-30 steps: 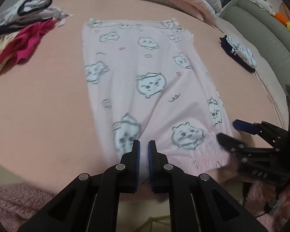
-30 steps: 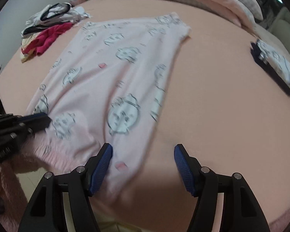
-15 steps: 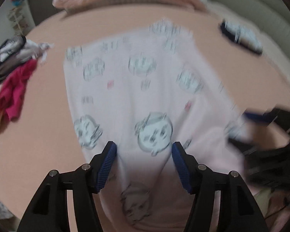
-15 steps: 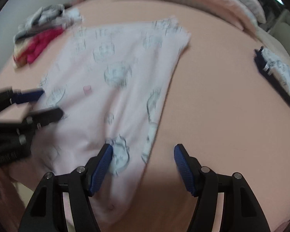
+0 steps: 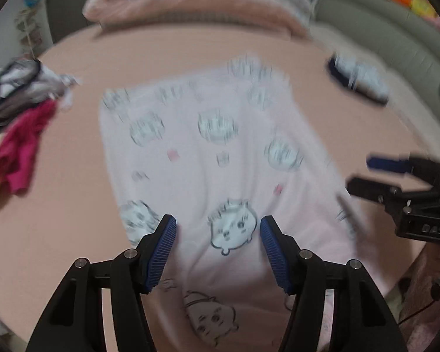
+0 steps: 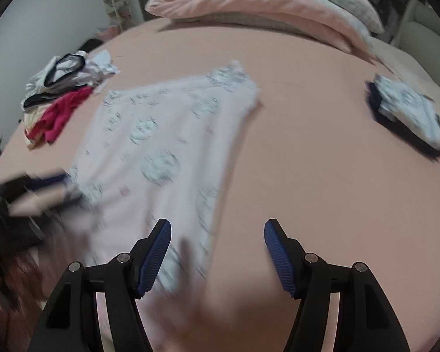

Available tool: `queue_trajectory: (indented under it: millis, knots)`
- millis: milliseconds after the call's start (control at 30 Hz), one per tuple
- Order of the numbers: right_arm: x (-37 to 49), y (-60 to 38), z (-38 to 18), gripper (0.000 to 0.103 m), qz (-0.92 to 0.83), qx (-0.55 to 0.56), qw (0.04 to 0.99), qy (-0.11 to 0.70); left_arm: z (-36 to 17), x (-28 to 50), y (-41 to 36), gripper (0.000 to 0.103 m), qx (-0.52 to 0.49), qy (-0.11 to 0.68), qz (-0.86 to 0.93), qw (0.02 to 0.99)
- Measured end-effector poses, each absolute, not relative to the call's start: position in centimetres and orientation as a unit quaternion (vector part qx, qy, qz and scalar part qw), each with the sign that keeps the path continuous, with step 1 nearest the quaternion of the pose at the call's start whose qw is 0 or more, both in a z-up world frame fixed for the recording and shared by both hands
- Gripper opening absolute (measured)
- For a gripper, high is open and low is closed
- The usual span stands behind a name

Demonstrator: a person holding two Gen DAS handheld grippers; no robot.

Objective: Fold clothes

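A pale pink garment with cartoon faces lies spread flat on the pink bed; it also shows in the right wrist view. My left gripper is open and empty above the garment's near end. My right gripper is open and empty over the garment's right edge. The right gripper also shows in the left wrist view, at the garment's right side. The left gripper shows blurred in the right wrist view, at the left. Both views are motion-blurred.
A heap of loose clothes, white, black and magenta, lies at the bed's left. A folded dark-and-white garment lies at the right. A pink duvet is piled at the back. A grey-green headboard stands at the far right.
My left gripper has opened and let go of the garment's near edge, then risen over the garment. My right gripper stayed open and moved up along the garment's right edge.
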State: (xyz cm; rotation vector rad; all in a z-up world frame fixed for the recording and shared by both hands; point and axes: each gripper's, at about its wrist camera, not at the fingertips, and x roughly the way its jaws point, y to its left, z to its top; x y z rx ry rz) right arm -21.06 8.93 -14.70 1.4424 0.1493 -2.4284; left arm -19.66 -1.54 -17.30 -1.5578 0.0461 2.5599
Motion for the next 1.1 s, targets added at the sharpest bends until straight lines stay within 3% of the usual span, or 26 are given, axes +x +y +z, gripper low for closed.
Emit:
queue_trajectory:
  millis: [167, 233, 300, 367, 500, 567, 667, 800, 1100]
  knots:
    - [-21.1, 8.8, -18.0, 0.066, -0.822, 0.54, 0.149, 0.104, -16.2, -18.3, -6.3, 0.057, -0.524, 0.006, 0.852, -0.006]
    - [-20.6, 10.4, -17.8, 0.067, -0.814, 0.552, 0.141, 0.11, -16.3, -17.6, -9.5, 0.056, -0.522, -0.031, 0.851, -0.049]
    - [-20.2, 11.4, -17.6, 0.067, -0.814, 0.554, 0.114, 0.128, -16.1, -16.9, -11.2, 0.054, -0.51, -0.092, 0.854, -0.037]
    - [-20.1, 11.7, -16.9, 0.067, -0.823, 0.544, 0.1, 0.131, -15.3, -16.5, -10.0, 0.054, -0.484, -0.104, 0.869, 0.005]
    - [-19.6, 9.6, -15.0, 0.067, -0.849, 0.499, 0.144, 0.1, -16.1, -17.0, -4.9, 0.055, -0.479, -0.048, 0.874, 0.071]
    - [-19.4, 7.8, -15.5, 0.067, -0.845, 0.494, 0.168, 0.116, -18.0, -17.9, -3.9, 0.057, -0.507, -0.005, 0.861, 0.047]
    - [-19.7, 7.4, -18.7, 0.067, -0.821, 0.524, 0.156, 0.164, -17.6, -17.5, -5.8, 0.058, -0.511, -0.012, 0.859, 0.0]
    - [-19.2, 11.3, -18.7, 0.07, -0.816, 0.551, 0.12, 0.126, -16.4, -15.9, -9.5, 0.057, -0.513, -0.05, 0.855, -0.06]
    - [-16.5, 9.3, -15.6, 0.07, -0.843, 0.49, 0.196, 0.106, -17.2, -14.1, -3.9, 0.057, -0.535, -0.01, 0.844, 0.023]
